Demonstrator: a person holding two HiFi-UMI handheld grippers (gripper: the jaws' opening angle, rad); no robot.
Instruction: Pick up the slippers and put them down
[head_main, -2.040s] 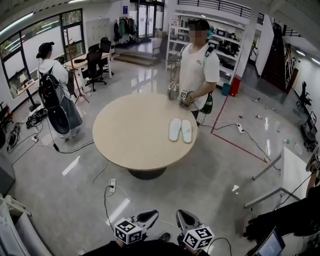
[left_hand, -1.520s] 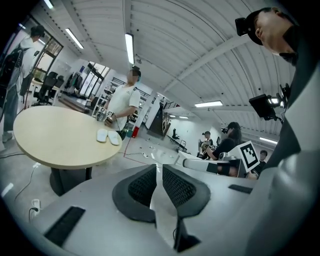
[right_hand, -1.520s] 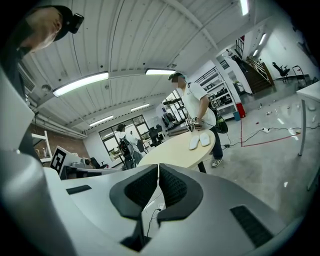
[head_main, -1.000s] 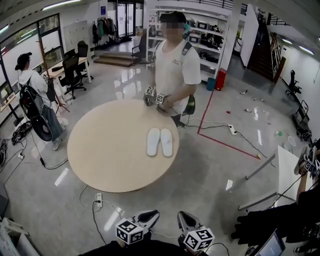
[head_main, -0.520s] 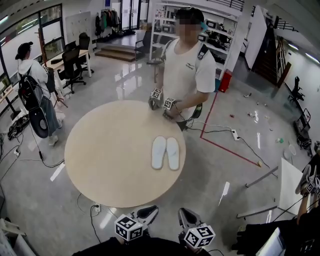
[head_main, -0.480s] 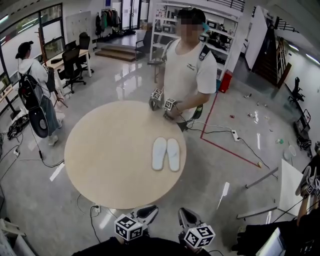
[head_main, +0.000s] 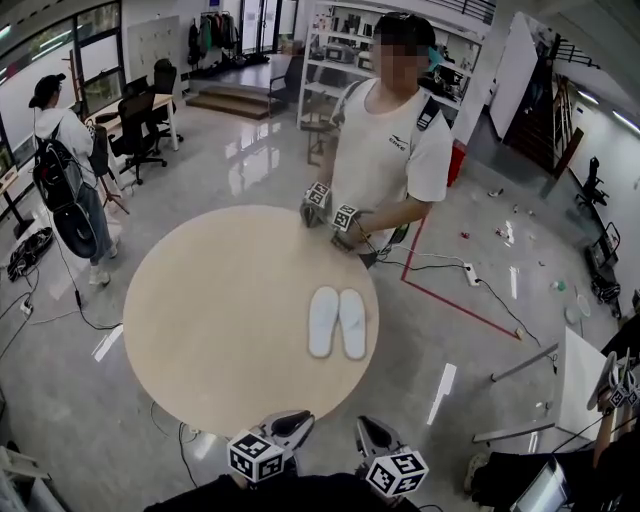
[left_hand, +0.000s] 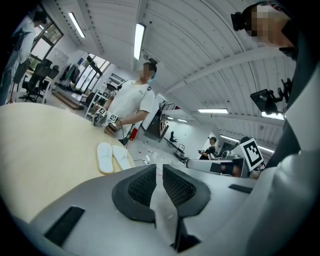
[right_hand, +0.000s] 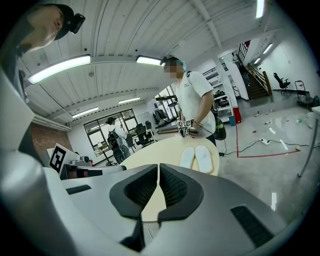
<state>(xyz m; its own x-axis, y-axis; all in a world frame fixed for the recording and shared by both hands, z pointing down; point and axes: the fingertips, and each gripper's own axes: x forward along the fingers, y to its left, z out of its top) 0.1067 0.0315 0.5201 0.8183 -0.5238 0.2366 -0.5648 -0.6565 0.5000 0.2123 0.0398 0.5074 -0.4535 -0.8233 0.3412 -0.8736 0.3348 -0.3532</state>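
A pair of white slippers lies side by side on the round beige table, toward its right side. They also show in the left gripper view as slippers and in the right gripper view as slippers. My left gripper and right gripper are at the near edge of the table, well short of the slippers. The jaws of both the left gripper and the right gripper are shut with nothing between them.
A person in a white shirt stands at the table's far side and holds two other grippers over its edge. Another person with a backpack stands at the far left. Cables and a power strip lie on the floor at the right, near a white table.
I have come closer to the table: it and the slippers now sit lower and larger in the head view. Both grippers stay shut and empty.
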